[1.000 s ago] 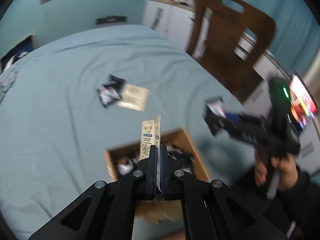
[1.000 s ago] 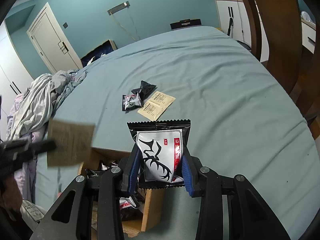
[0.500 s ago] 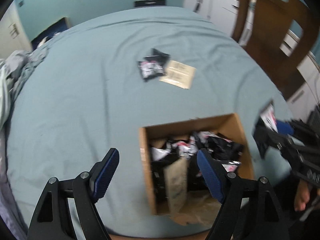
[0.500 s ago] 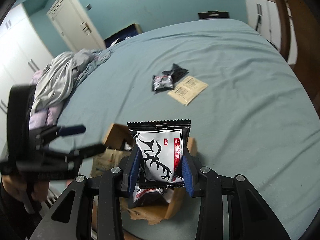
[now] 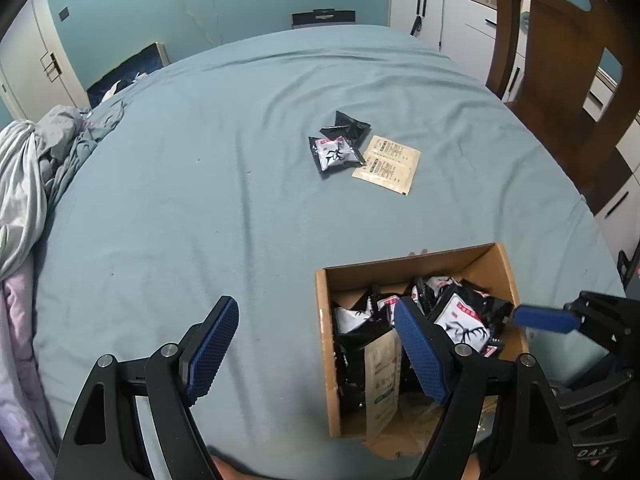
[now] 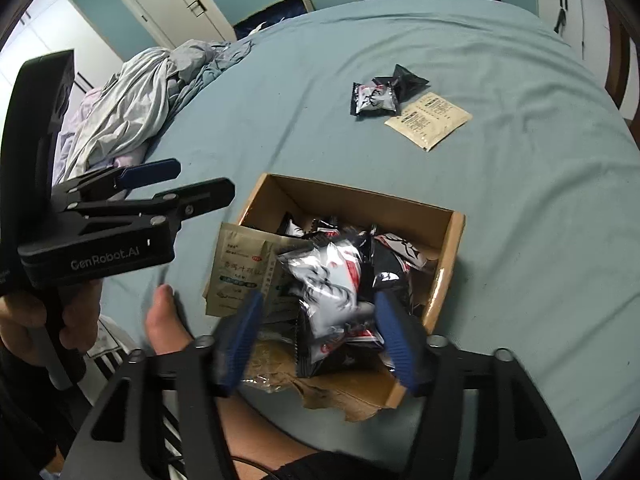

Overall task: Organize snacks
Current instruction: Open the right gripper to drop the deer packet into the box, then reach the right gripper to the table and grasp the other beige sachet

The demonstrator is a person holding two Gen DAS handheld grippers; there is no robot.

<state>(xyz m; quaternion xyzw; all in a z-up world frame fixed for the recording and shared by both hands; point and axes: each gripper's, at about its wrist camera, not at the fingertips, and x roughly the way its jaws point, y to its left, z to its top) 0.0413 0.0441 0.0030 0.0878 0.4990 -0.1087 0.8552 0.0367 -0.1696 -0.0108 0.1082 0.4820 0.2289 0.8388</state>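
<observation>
A cardboard box point(image 5: 492, 254) point(image 6: 452, 240) near the table's front edge holds several black-and-white snack packets and a beige sachet point(image 5: 382, 380) point(image 6: 236, 272). My left gripper point(image 5: 316, 350) is open and empty, just left of the box; it also shows in the right wrist view point(image 6: 172, 182). My right gripper point(image 6: 320, 334) is open over the box, with a black-and-white packet point(image 6: 332, 292) loose between its fingers, lying on the pile. Two black packets point(image 5: 338, 148) point(image 6: 376, 98) and a beige sachet point(image 5: 390, 164) point(image 6: 430, 120) lie farther back on the blue cloth.
A wooden chair point(image 5: 560, 64) stands at the table's far right. Crumpled laundry point(image 5: 24, 172) point(image 6: 136, 96) lies at the left edge. White cabinets point(image 5: 440, 12) are behind. The box's front flap point(image 6: 340, 396) is torn and hangs over the table edge.
My left gripper opened and dropped its beige sachet into the box. My right gripper moved over the box and opened, releasing the black-and-white packet onto the pile.
</observation>
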